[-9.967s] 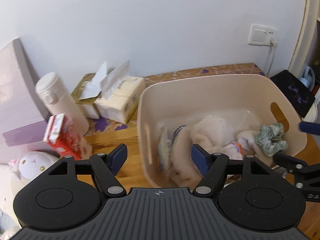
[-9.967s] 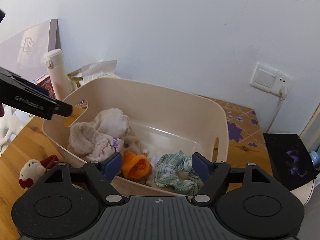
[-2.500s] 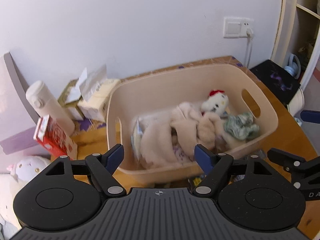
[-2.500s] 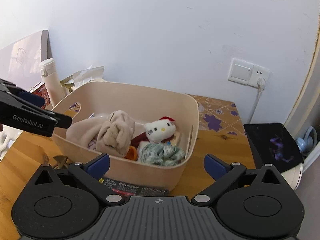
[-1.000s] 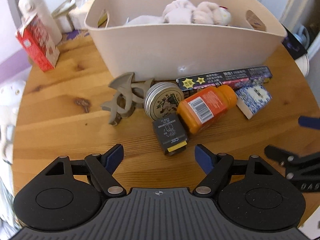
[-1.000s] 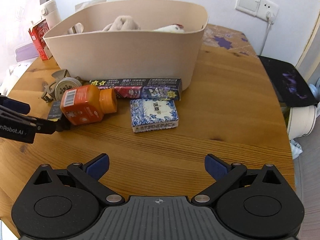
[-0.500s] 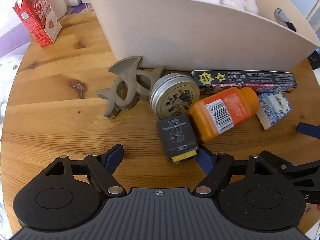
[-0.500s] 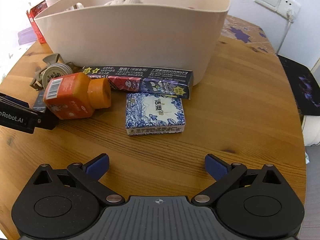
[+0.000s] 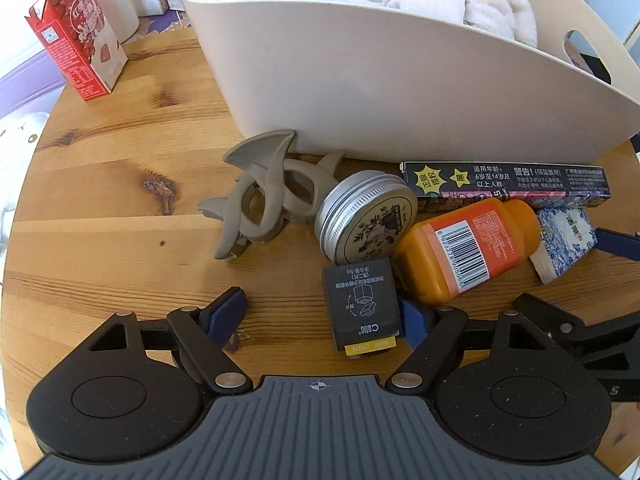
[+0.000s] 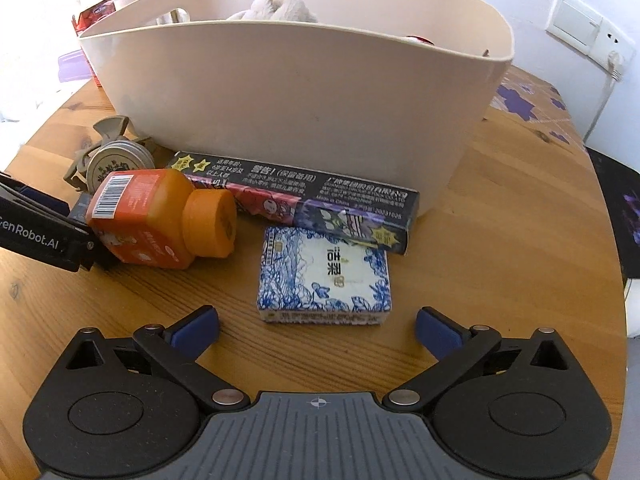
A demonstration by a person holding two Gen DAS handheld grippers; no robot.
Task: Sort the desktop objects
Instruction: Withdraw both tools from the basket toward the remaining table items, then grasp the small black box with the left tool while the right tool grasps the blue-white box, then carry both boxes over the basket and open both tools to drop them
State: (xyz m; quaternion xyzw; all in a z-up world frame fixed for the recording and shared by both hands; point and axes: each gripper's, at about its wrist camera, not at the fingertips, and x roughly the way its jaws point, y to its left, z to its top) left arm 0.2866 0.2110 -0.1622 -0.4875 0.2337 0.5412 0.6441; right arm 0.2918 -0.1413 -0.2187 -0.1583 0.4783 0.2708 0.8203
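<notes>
My left gripper point(image 9: 320, 314) is open, low over the wooden table; a small black box point(image 9: 362, 305) lies between its fingers, close to the right pad. Beyond it lie a round silver tin point(image 9: 366, 216), a grey hair claw point(image 9: 264, 204), an orange bottle point(image 9: 466, 246) on its side, a long dark carton point(image 9: 508, 182) and a blue-white packet point(image 9: 564, 238). My right gripper point(image 10: 318, 326) is open just in front of the blue-white packet point(image 10: 326, 276). The orange bottle point(image 10: 160, 220) and long carton point(image 10: 296, 196) lie behind it.
A beige tub point(image 9: 400, 80) with soft toys and cloth stands behind the objects; it also shows in the right wrist view point(image 10: 296, 92). A red carton point(image 9: 76, 36) stands at the far left. A wall socket point(image 10: 588, 36) and a dark pad point(image 10: 624, 216) are at the right.
Both grippers have dropped from above the tub to the table and moved closer to the loose objects. The black box now sits between the left fingers; the packet fills the right view.
</notes>
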